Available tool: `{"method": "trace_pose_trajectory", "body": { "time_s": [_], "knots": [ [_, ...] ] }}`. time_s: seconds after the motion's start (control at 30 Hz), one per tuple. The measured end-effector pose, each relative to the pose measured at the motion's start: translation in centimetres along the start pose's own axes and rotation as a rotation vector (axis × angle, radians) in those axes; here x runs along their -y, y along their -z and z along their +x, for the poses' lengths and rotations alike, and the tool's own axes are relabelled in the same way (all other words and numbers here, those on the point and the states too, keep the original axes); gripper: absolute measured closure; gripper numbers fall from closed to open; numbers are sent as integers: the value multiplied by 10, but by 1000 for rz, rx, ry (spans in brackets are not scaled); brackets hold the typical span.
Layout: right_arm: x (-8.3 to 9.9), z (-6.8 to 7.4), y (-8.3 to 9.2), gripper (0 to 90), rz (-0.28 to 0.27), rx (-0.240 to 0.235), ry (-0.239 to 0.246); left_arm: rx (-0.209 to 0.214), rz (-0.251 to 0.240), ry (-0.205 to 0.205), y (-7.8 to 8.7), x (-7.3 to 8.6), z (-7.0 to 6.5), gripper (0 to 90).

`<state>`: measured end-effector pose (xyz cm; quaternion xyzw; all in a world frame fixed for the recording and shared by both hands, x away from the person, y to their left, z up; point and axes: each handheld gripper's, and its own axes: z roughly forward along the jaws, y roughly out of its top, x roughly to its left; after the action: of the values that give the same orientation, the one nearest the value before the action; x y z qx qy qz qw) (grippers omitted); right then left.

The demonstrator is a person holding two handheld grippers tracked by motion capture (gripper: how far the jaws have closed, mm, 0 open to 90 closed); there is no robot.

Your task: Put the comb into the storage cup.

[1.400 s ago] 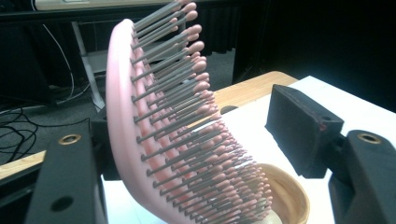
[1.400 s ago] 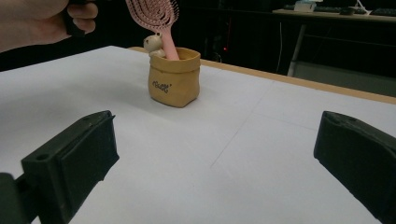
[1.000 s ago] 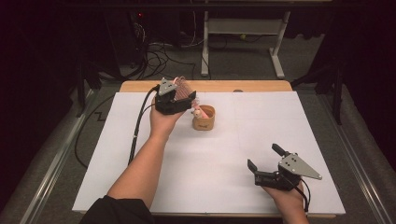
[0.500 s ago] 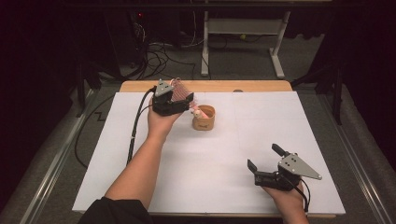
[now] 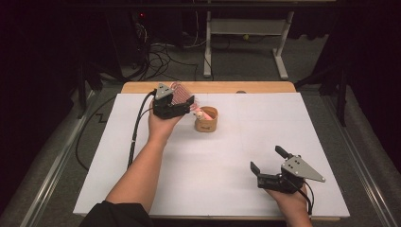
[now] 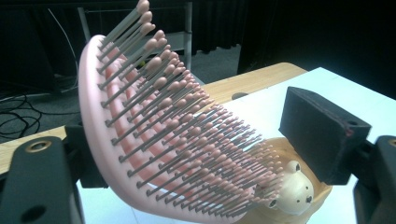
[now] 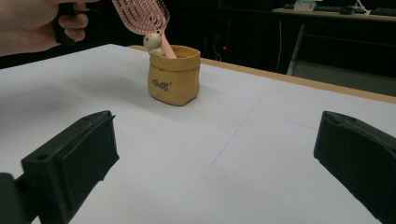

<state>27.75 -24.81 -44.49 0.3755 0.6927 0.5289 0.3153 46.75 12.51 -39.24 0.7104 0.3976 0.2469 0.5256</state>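
A pink paddle hairbrush (image 5: 181,94) stands handle-down in a small tan sack-shaped pot (image 5: 206,120) at the back middle of the white table. A little bear figure (image 6: 294,189) sits on the pot's rim. My left gripper (image 5: 189,101) is around the brush head (image 6: 154,130). Its jaws have just been opening, and the right pad (image 6: 322,130) stands off the bristles. My right gripper (image 5: 266,158) rests near the front right edge, open with nothing between its fingers. From there I see the pot (image 7: 174,74), the brush (image 7: 142,14) and my own gripper (image 7: 215,154).
A white sheet (image 5: 236,189) covers the table, with a wooden strip (image 5: 222,87) showing along the far edge. Cables and a metal stand (image 5: 246,42) lie on the floor beyond. The left gripper's cable (image 5: 135,137) trails along the forearm.
The left hand has shifted only slightly beside the pot, with the brush head still between its jaws. The brush stays in the pot. The right gripper has not moved.
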Motion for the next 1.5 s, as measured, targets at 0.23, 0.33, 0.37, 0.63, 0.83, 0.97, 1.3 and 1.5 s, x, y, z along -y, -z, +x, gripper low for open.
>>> {"method": "trace_pose_trajectory", "body": {
  "time_s": [0.23, 0.33, 0.37, 0.63, 0.83, 0.97, 1.3, 1.5],
  "knots": [
    [0, 0, 0, 1, 4, -2, -2, -2, 6, 0, 1, 1, 2, 182],
    [0, 0, -1, 1, 3, -3, -1, -1, 7, -3, 1, 1, 2, 178],
    [0, 0, -1, 1, 4, -3, -2, -3, 8, -5, 1, 1, 2, 176],
    [1, 0, -1, 1, 6, -3, -3, -6, 6, -5, 4, 0, 4, 161],
    [1, 0, -2, 1, 6, -3, -7, -9, -8, -2, 8, -2, 6, 145],
    [1, 0, -2, 1, 7, -3, -5, -5, -7, 1, 10, -3, 7, 122],
    [1, 1, -2, 1, 10, -3, -5, -4, -14, 4, 18, -1, 8, 16],
    [1, 2, -3, 1, 13, -2, 0, 12, -15, 10, 25, 3, 12, 0]
  ]
}}
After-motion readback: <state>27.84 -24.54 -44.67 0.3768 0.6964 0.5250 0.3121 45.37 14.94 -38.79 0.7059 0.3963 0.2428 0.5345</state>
